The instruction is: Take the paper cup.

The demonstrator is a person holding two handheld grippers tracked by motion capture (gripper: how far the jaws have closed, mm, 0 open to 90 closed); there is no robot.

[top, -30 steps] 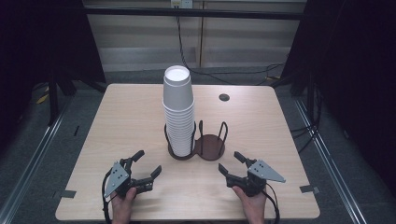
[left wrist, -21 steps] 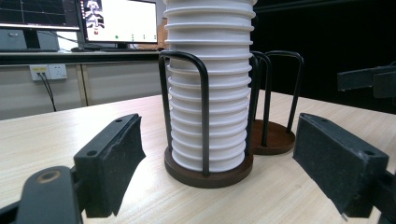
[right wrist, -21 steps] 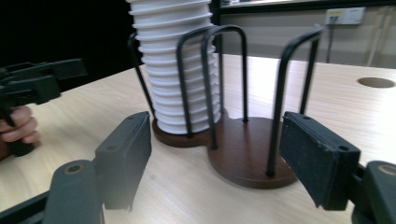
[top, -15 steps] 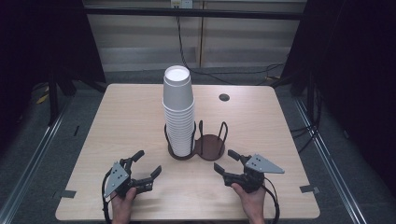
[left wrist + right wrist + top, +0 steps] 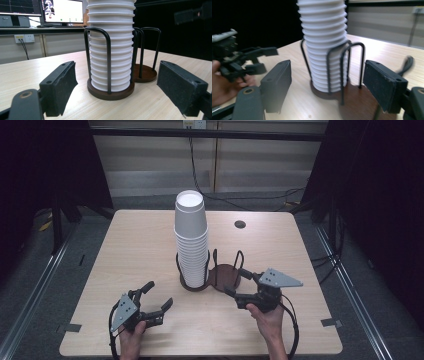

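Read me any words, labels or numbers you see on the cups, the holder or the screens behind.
None can be read.
Cup stack: plain white, no print.
Wire cup holder: no label.
Monitor: icons and marks too small and blurred to read.
Dark screen: coloured lines, no legible text.

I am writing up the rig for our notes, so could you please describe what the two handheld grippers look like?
Both are black. The left gripper and right gripper each have two flat, rectangular black jaws with small holes near the ends, a grey three-cornered plate on top, and a black cable trailing toward the table's near edge. No sleeves reach the hands.
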